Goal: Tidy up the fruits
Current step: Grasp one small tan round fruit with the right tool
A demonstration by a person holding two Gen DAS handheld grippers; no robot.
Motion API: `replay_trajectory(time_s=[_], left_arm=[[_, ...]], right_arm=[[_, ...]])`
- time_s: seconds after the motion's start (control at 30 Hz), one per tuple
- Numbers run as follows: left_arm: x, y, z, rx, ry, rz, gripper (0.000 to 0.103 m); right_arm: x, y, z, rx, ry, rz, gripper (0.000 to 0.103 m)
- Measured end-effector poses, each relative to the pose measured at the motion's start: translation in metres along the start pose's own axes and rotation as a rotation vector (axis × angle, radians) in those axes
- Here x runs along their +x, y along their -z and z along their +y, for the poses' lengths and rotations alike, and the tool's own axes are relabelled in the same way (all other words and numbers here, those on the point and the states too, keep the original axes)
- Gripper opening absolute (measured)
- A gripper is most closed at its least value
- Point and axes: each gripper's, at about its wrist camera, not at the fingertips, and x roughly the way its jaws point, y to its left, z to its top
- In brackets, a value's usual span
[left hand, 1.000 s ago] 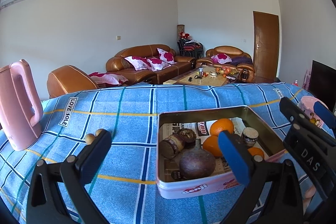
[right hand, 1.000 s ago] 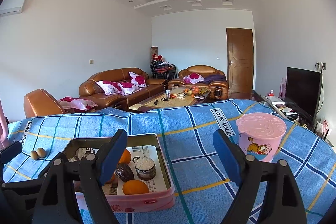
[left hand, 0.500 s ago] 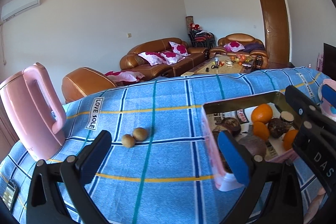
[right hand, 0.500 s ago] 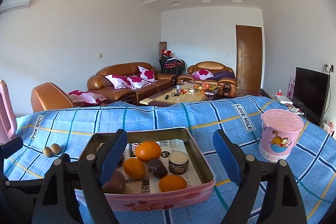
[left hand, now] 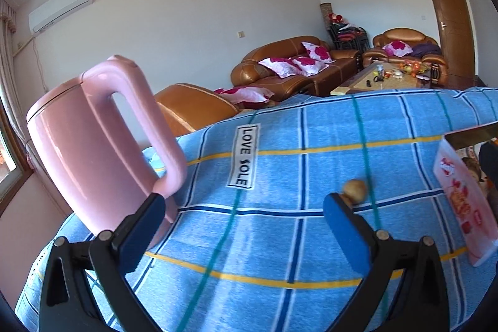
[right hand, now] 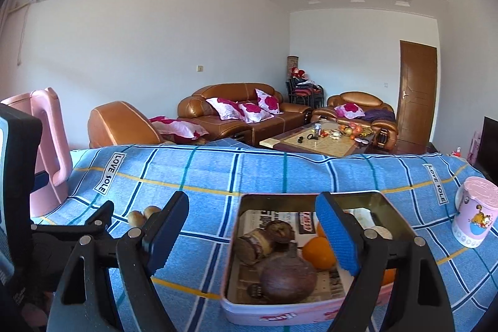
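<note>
A pink tin [right hand: 274, 315] lined with newspaper holds oranges [right hand: 319, 252], a dark round fruit [right hand: 288, 276] and a brown cut fruit [right hand: 264, 240]. My right gripper [right hand: 252, 229] hovers open just before the tin, its right finger over the tin's middle. Two small brown fruits [right hand: 143, 215] lie on the blue checked cloth left of the tin. In the left wrist view one small brown fruit [left hand: 354, 190] shows just past the right fingertip, a second hidden behind it. My left gripper [left hand: 242, 226] is open and holds nothing. The tin's wall [left hand: 460, 198] sits at that view's right edge.
A tall pink kettle [left hand: 93, 145] stands on the table's left end, close to my left finger. A pink lidded cup [right hand: 476, 213] stands at the right. The blue checked cloth [left hand: 280, 241] covers the table; sofas and a coffee table lie beyond its far edge.
Both grippers swung left. The tin slid from the centre to the right edge of the left wrist view; the kettle looms closer. In the right wrist view the tin moved from left to centre-right.
</note>
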Motion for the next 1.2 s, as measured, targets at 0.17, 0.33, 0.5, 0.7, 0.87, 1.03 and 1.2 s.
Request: replay_trajectory(time_s=[0.17,0.33,0.5,0.7,0.87,1.03,1.2], left_arm=[[0.02,0.003,0.028,-0.098,0.022,0.095,0.103],[0.032,0.008,0.028,-0.038,-0.009,0.167,0.103],[0.038,0.012,0.041,-0.111,0.046,0.218,0.103],[0.046,0.016,0.047,-0.15,0.058,0.263,0.103],[0.048,0.017,0.044,-0.143,0.074,0.272,0.103],[0.055,0.015,0.045,-0.14,0.088,0.285,0.103],[0.064,0.014,0.049,-0.156,0.12,0.302,0.103]], right_arm=[[0.027,-0.004,0.031,-0.071,-0.091,0.084,0.084],[0.066,-0.001,0.062,-0.178,-0.165,0.242,0.034],[0.099,0.002,0.069,-0.162,-0.268,0.384,0.031],[0.128,0.01,0.08,-0.152,-0.301,0.515,0.031],[0.141,0.005,0.09,-0.151,-0.316,0.522,0.031],[0.147,0.001,0.095,-0.151,-0.328,0.522,0.031],[0.145,-0.001,0.089,-0.116,-0.316,0.517,0.03]])
